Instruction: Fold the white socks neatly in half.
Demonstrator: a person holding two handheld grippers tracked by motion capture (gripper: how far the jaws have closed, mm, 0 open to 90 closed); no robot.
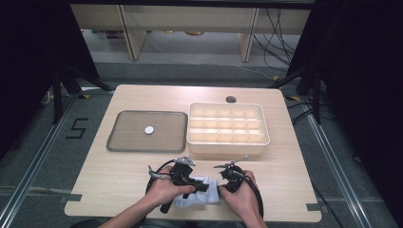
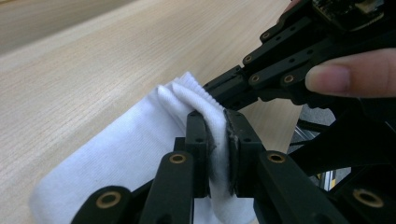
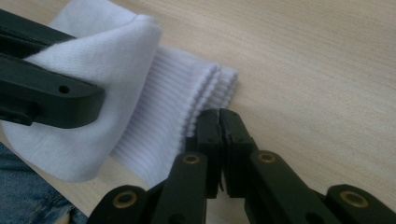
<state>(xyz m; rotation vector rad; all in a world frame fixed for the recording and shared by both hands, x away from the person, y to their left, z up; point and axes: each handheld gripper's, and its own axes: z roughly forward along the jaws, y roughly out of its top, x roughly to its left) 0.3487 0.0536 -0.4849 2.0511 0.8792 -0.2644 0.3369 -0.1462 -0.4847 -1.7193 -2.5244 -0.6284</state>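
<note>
A white sock (image 1: pixel 198 198) lies near the table's front edge, between the person's two hands. My left gripper (image 2: pixel 217 116) is shut on a raised fold of the sock (image 2: pixel 130 140), and white fabric shows between its pads. From the other side, my right gripper (image 3: pixel 219 114) has its jaws together, its tips against the ribbed cuff of the sock (image 3: pixel 177 98). I cannot make out whether a layer is pinched there. In the high view the left gripper (image 1: pixel 202 186) and the right gripper (image 1: pixel 219 189) meet tip to tip over the sock.
A grey mesh tray (image 1: pixel 123 142) with a small white disc (image 1: pixel 149 129) on it sits at centre left. To its right stands a cream box (image 1: pixel 228 148) with several compartments. A cable hole (image 1: pixel 231 99) is at the back edge. Blue denim (image 3: pixel 28 196) shows below the table's front edge.
</note>
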